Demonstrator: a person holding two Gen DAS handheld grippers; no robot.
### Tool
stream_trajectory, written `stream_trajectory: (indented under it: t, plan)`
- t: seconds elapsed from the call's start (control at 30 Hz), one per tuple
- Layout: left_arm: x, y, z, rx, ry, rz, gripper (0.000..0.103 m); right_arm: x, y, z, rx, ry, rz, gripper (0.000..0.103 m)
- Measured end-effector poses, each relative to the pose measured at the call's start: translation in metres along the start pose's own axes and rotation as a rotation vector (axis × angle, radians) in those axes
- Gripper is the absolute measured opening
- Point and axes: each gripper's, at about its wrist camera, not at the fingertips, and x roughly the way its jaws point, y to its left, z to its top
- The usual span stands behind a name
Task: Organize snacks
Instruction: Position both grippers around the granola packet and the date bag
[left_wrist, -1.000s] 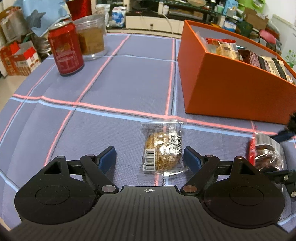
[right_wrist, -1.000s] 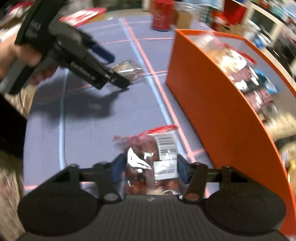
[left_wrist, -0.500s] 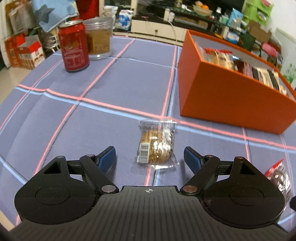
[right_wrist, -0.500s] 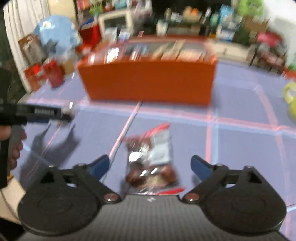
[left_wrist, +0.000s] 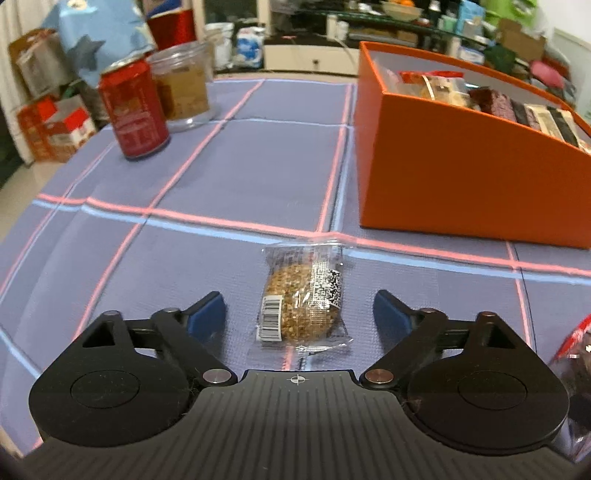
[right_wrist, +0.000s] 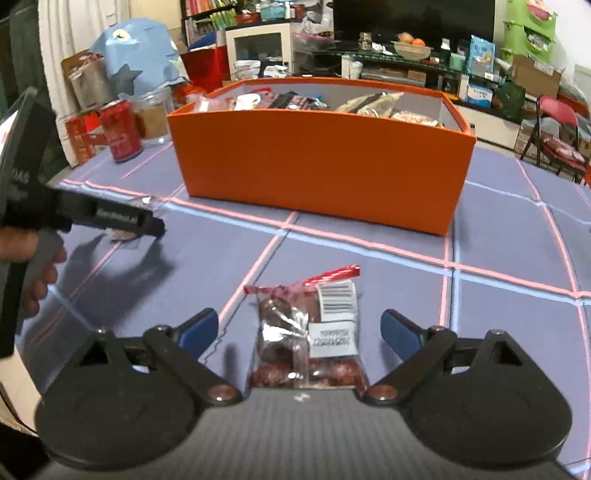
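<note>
On tablecloth (left_wrist: 258, 177), left gripper (left_wrist: 299, 312) widening, cracker packet (left_wrist: 301, 295) between

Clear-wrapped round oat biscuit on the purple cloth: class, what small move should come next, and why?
Probably close the left hand-held gripper on the clear-wrapped round oat biscuit: it lies flat between jaws that have just been opening wider, pads not touching it, still outside the orange box.

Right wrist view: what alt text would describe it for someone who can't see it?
An open right gripper hovers over a clear snack packet with a red seal lying on a blue checked tablecloth. Behind it stands an orange box full of snacks; at left a hand holds the left gripper.
</note>
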Motion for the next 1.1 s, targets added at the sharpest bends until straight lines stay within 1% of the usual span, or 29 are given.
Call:
stream_trajectory:
  t: [0.1,0.17,0.2,0.33,0.47,0.53,0.97,1.1]
  plan:
    - [0.002,-0.001,0.0,-0.004,0.0,0.008,0.094,0.005,-0.004,-0.002,0.027,0.027,-0.002,0.093]
    - [0.004,-0.001,0.0,-0.007,0.002,0.016,0.101,0.007,-0.003,-0.004,0.02,0.035,-0.012,0.093]
    - [0.005,-0.001,-0.001,-0.008,0.004,0.019,0.102,0.007,-0.002,-0.005,0.018,0.041,-0.016,0.093]
    - [0.005,0.001,0.0,-0.007,0.009,0.004,0.102,0.009,-0.004,-0.006,0.031,0.047,-0.015,0.093]
    - [0.005,-0.001,0.001,0.007,0.012,0.006,0.102,0.01,-0.003,-0.006,0.027,0.049,-0.018,0.093]
    - [0.006,0.0,0.001,0.005,0.017,-0.011,0.102,0.01,-0.002,-0.007,0.024,0.049,-0.02,0.094]
    - [0.006,0.005,-0.004,0.029,-0.003,-0.035,0.102,0.013,0.006,-0.009,-0.029,0.038,-0.052,0.094]
    - [0.006,0.005,-0.004,0.026,-0.005,-0.033,0.102,0.014,0.006,-0.009,-0.021,0.037,-0.053,0.094]
